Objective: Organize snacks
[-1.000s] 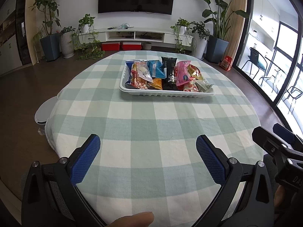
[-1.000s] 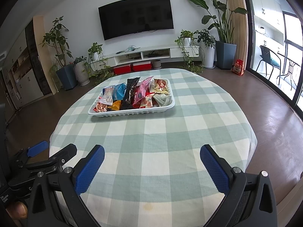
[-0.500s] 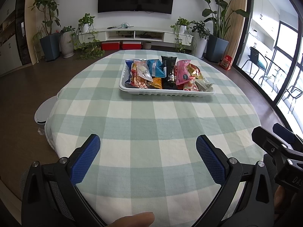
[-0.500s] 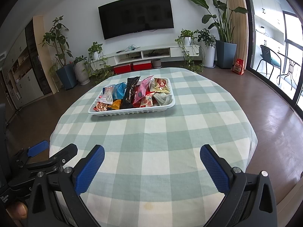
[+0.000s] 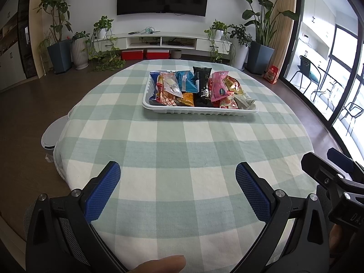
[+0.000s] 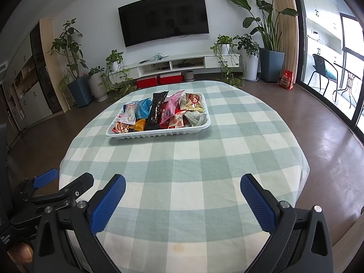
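- The left gripper (image 5: 178, 183) is held level and low, jaws spread wide, nothing gripped.
- The right gripper (image 6: 182, 190) is held alongside, jaws likewise parted and empty.

Snack packets (image 5: 200, 88) overlap; lower ones partly hidden, print unreadable.

Wall television (image 6: 165, 17) above white console (image 6: 179, 62), potted plants (image 6: 268, 34)
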`<state>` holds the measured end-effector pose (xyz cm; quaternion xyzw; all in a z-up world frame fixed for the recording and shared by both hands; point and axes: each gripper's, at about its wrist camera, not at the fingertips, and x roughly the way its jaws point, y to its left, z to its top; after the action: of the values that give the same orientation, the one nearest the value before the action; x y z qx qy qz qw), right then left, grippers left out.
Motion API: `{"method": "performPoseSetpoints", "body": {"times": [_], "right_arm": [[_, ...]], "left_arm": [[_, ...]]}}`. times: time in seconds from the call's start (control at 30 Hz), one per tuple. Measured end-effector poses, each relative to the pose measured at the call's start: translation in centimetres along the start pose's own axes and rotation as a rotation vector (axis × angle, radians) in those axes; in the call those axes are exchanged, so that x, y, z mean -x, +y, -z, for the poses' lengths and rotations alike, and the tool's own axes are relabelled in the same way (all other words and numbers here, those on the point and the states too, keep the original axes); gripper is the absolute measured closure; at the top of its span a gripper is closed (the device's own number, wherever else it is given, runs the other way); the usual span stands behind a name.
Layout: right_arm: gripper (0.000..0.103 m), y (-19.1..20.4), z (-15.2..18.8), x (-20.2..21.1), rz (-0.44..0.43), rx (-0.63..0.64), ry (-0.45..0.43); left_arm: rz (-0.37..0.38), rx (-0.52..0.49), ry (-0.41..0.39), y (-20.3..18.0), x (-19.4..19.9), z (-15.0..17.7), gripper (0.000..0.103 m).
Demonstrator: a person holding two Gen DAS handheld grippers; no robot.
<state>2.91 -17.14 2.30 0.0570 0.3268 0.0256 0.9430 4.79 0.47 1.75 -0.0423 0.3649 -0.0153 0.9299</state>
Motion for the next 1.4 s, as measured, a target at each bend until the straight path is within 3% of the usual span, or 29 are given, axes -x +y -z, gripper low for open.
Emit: {"method": "performPoseSetpoints", "body": {"times": [1.4], "right_arm": [[0.000, 0.07, -0.29, 0.46, 0.000, 0.001, 0.005]], "left_arm": [[0.000, -0.001, 0.003, 0.00, 0.18, -0.10, 0.000]]}}
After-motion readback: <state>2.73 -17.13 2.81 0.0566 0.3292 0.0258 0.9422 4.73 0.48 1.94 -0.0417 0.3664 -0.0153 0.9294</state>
